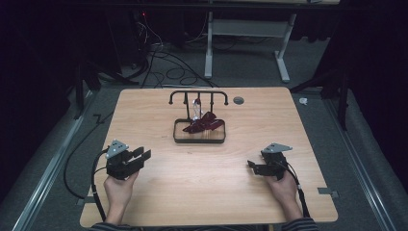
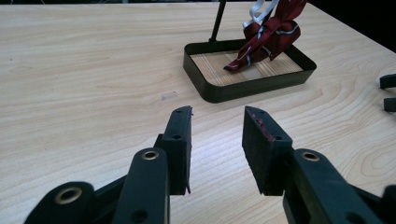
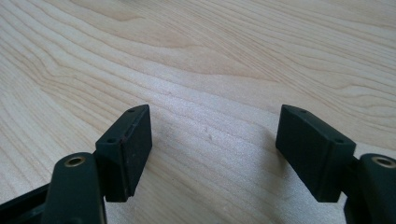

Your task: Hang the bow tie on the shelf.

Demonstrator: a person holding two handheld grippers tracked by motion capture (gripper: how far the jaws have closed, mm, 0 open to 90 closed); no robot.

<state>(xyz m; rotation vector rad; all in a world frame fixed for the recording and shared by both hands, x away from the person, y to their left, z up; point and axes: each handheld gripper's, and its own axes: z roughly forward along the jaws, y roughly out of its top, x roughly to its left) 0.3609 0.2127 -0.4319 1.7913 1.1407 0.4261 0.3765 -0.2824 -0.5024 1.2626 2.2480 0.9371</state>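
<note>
Red tie (image 1: 204, 122) heaped in black tray (image 1: 199, 140); both grippers (image 1: 143, 156) (image 1: 252, 166) unclenched, empty.

The room around the table (image 1: 144, 192) sits in near darkness, the floor and corners fading to black, while the wooden top catches soft, even light from above. Shadows under the tray (image 1: 199, 139) are faint and short. The high view is grainy and a bit soft. In both gripper views the wood looks bright and pale; the nearest black parts at the bottom edge blur, and the grain stays fairly sharp.
</note>
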